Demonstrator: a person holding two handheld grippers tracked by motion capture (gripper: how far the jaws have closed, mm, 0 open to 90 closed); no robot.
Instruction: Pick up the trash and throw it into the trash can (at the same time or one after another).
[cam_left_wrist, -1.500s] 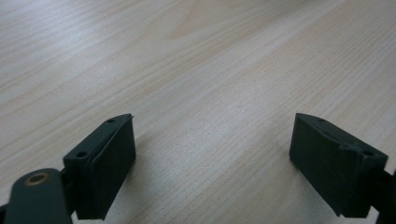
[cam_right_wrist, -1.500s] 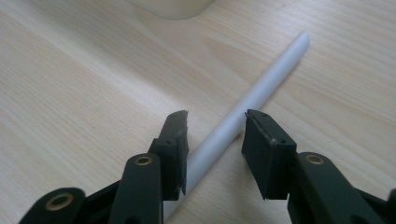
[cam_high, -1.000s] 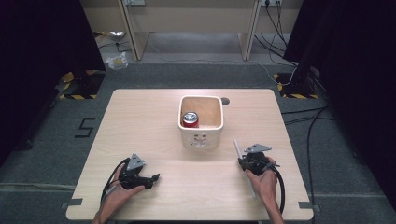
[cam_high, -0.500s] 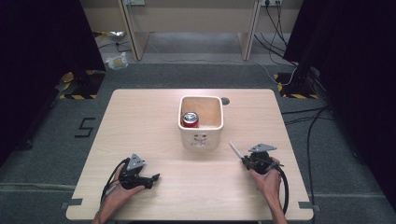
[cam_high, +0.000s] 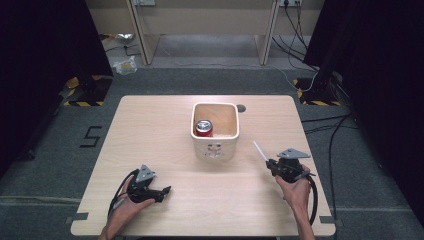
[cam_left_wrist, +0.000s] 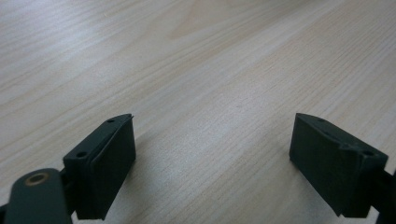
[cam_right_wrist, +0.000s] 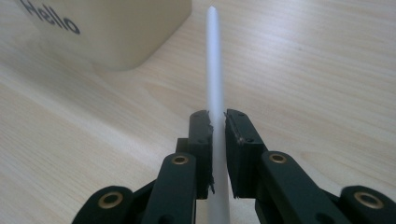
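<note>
**White straw clamped in right tool beside bin**

Right tool (cam_high: 268, 162), near right edge of desk (cam_high: 150, 130), clenched on white straw (cam_high: 259, 150); jaws just closing over the past second, straw between them. In right gripper view, same tool (cam_right_wrist: 217, 126) with pads pressed against both sides of straw (cam_right_wrist: 214, 70), which runs straight out past the jaw tips. Straw raised off desk in high view, tip slanted toward far left, pointing at bin (cam_high: 215, 148) yet apart from it. Right hand (cam_high: 296, 192) wrapped around tool body, cable looped behind toward near right corner.

Bin cream-coloured, square, set at middle of desk toward far edge; lettering "Hello" on its wall in right gripper view (cam_right_wrist: 116, 32). Red can (cam_high: 203, 128) upright inside bin, against its left wall.

Left tool (cam_high: 164, 190) released, resting low near front edge, left of centre, held by left hand (cam_high: 131, 200). In left gripper view, tool (cam_left_wrist: 212, 154) with jaws wide apart, bare wood grain between them.

Dark round hole (cam_high: 241, 107) in desk just beyond bin's far right corner.
</note>
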